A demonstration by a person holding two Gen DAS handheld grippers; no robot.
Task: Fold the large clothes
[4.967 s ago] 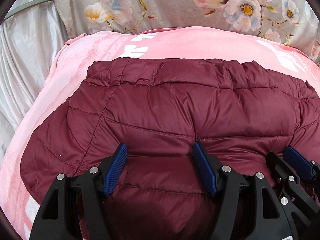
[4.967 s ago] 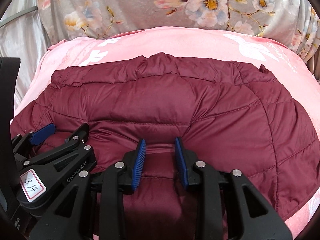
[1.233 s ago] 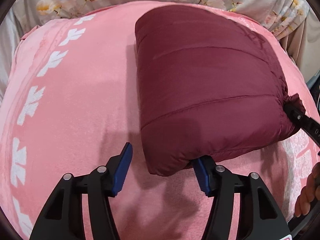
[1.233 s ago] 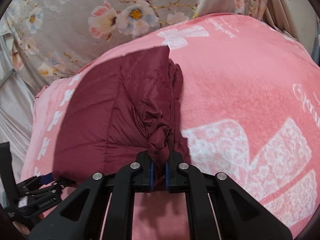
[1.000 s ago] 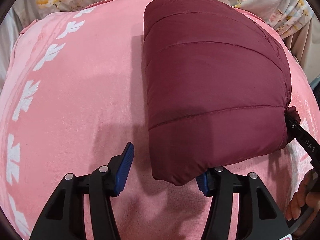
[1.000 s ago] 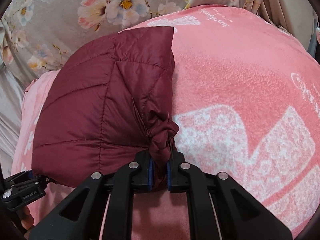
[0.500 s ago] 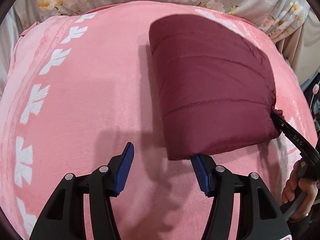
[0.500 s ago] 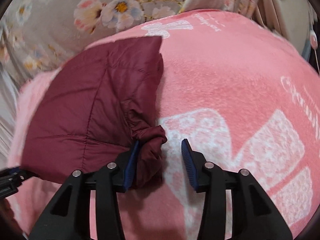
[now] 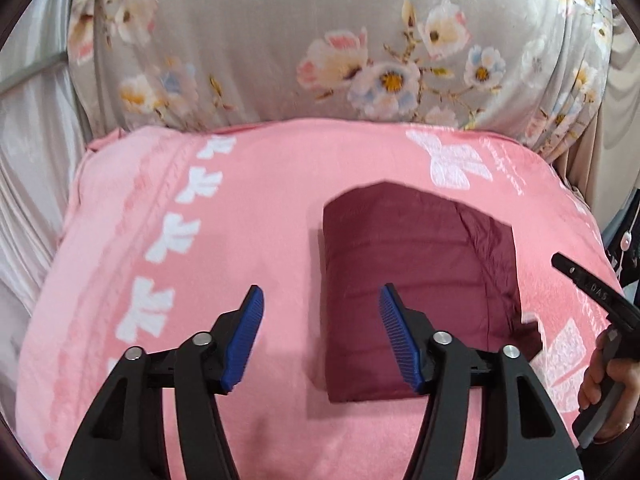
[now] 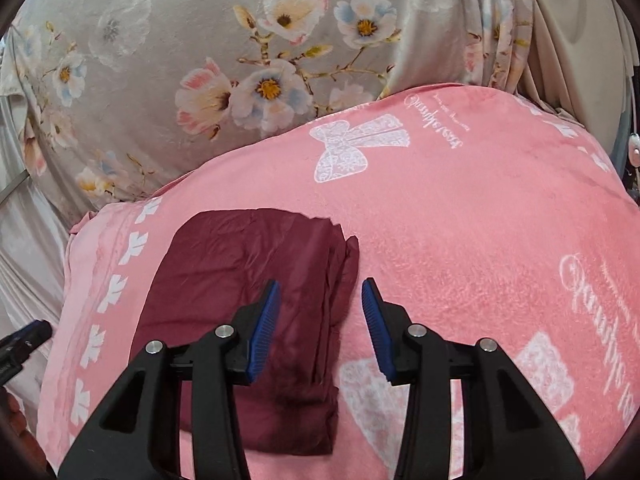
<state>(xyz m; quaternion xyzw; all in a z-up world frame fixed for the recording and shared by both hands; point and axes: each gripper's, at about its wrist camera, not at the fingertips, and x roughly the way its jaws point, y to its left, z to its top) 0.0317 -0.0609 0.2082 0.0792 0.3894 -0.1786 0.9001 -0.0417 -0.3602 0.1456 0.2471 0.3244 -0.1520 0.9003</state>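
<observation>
Looking down through both wrist cameras, I see the maroon puffer jacket (image 9: 404, 280) folded into a compact, roughly rectangular bundle, lying flat on the pink blanket (image 9: 248, 216) that covers the bed. My left tongs (image 9: 320, 332) hang above it with the blue pads spread wide and nothing between them — the right pad sits over the bundle's near left part, the left pad over bare blanket. My right tongs (image 10: 318, 316) are likewise spread apart and empty, straddling the jacket's (image 10: 240, 280) right edge, where layered folds of fabric stack up; I cannot tell whether either pad touches the cloth. In the left view the right-hand tool's black tip (image 9: 592, 292) and the fingers (image 9: 608, 384) gripping its handle show at the right edge, just beside the bundle. The blanket carries white bow prints (image 10: 352, 148) and a row of white leaf shapes (image 9: 176, 232) along its left side. Behind the bed hangs a grey floral cloth (image 10: 248, 56).
</observation>
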